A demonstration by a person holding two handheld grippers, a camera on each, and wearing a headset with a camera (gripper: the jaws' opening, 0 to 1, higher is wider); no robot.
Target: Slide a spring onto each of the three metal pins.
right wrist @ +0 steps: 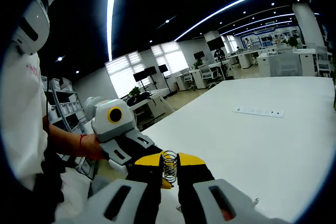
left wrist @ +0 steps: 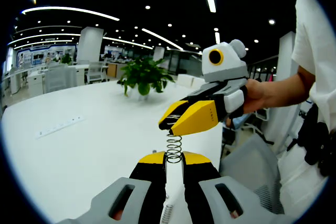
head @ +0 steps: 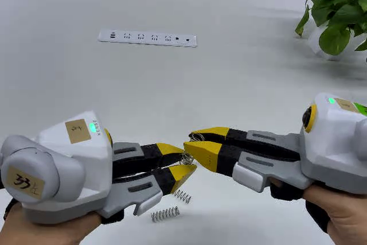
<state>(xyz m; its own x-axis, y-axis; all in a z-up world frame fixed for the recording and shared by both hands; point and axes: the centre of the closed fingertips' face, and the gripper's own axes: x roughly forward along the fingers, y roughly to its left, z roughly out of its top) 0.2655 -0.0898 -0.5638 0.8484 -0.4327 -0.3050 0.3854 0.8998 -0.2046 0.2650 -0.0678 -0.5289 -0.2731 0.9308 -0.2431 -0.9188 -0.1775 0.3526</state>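
Springs may jump from both pinches

On the table (head: 229, 84), well to our side of the strip (head: 147, 38), we have the left gripper (head: 187, 160) and right gripper (head: 188, 140) tip to tip. The left jaws are clamped on a spring (left wrist: 174, 148) that stands up out of them toward the right gripper's tips. The right jaws are closed on what we take for a second spring (right wrist: 169, 166), gripped across its coils. Even farther from the strip lie a loose spring (head: 165, 214) and a short spring (head: 182, 196). We cannot make out any pin, so we cannot say how many are dressed.

Biggest risk, as we judge it: the two grippers crowd each other, and a nudge of one set of tips against the other could knock a coil out of line or out of its grip. Next, squeezing across the coils stores push, so a slight loosening could shoot a spring away. Smaller: the two held coils could hook together. Smallest: a hard pinch could bend the thin wire.
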